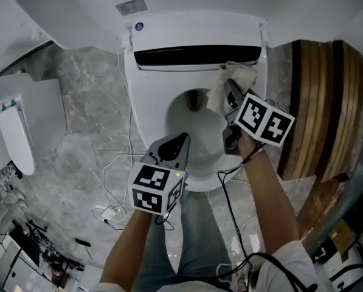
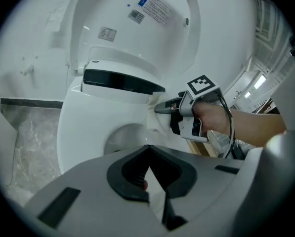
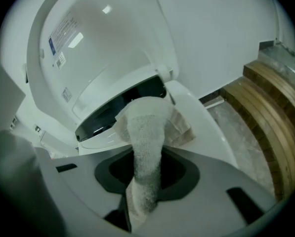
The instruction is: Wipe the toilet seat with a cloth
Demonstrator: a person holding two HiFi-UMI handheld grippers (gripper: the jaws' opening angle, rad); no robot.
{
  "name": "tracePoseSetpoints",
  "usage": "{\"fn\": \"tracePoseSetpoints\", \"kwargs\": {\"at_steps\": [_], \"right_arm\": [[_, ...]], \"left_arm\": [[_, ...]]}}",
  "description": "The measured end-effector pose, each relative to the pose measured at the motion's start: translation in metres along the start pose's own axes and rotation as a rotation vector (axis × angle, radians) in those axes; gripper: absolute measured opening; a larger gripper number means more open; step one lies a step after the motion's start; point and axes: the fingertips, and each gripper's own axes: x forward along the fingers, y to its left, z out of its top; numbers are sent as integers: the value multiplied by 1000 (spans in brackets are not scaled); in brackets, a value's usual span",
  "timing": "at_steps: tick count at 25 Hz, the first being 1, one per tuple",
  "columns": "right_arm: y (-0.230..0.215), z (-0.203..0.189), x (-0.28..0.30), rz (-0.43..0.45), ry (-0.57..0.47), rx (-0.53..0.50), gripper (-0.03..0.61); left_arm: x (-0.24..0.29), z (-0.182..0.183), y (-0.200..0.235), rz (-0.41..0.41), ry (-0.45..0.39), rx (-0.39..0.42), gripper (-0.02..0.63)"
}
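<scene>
Left claw [image 1: 181, 140]: jaws closed, nothing between them; held over the front of the toilet seat [image 1: 146, 105], above the bowl opening. Contact with the seat not readable.
Left claw, own view [image 2: 148, 158]: dark pads meet in a tight V, white seat [image 2: 75, 127] beyond.
Right claw [image 1: 232, 93]: clamped on the cloth [image 1: 228, 81]; over the right rear of the seat, ahead of the left claw.
Right claw, own view [image 3: 143, 184]: a rolled strip of cloth [image 3: 147, 132] runs up between the pads and out past the tips.
Cloth: free end spread flat on the right rear corner of the seat [image 3: 209, 130], just in front of the hinge line.
Lid [image 3: 98, 48]: raised upright behind the seat, labels on its inner face.
Wooden planks [image 1: 321, 102]: right of the seat, apart from it.
Cable [image 1: 111, 169]: on the grey stone floor [image 1: 90, 102], left of the seat's front.
</scene>
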Motion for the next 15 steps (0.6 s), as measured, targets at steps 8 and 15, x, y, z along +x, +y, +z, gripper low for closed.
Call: {"fn": "tracePoseSetpoints", "kwargs": {"at_steps": [8,15], "right_arm": [[-56,24,-26,-43,-64,66,101],[-58,25,-27,-41,-74,46,101]], "left_arm": [[26,4,-29,-50,28,49,10],[31,4,-42,-73,27,59,11]]}}
